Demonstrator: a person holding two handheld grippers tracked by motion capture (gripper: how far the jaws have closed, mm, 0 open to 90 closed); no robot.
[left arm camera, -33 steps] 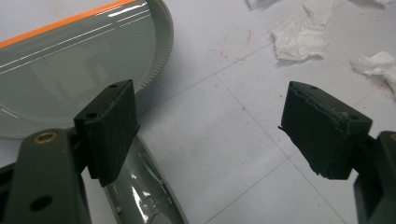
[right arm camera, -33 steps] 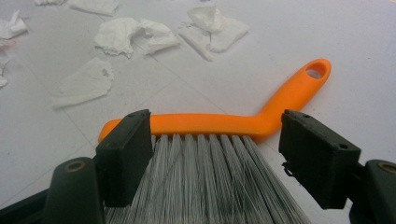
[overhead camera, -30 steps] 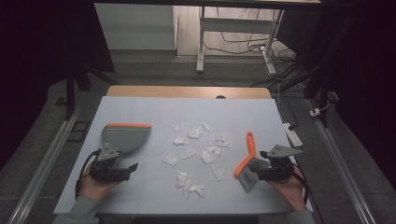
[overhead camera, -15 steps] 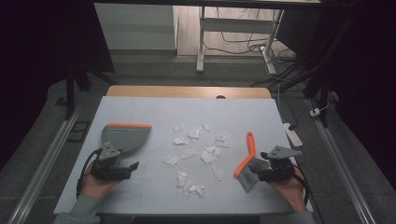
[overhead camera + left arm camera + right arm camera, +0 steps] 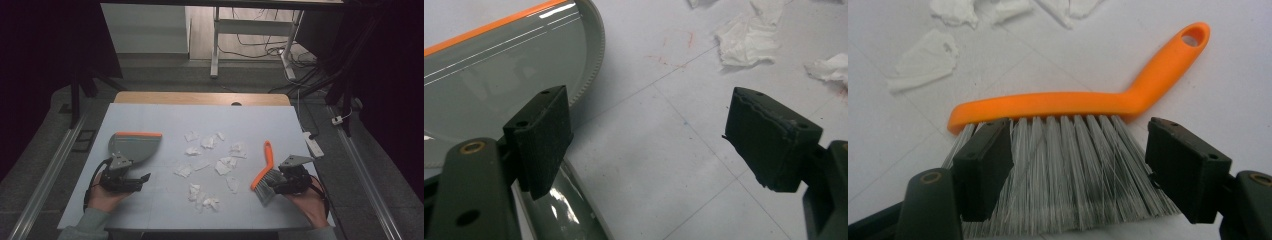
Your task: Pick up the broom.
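None of the paper scraps point(image 5: 212, 160) are swept up yet; they lie scattered mid-desk point(image 5: 280, 120), between dustpan point(image 5: 134, 146) and brush point(image 5: 265, 167). Both tools rest ungrasped. The left claw point(image 5: 142, 178) gapes open just beside the dustpan's handle; the right claw point(image 5: 1078, 170) stands open astride the bristles. The brush's long axis runs away from the person, its orange handle pointing toward the desk's far edge.
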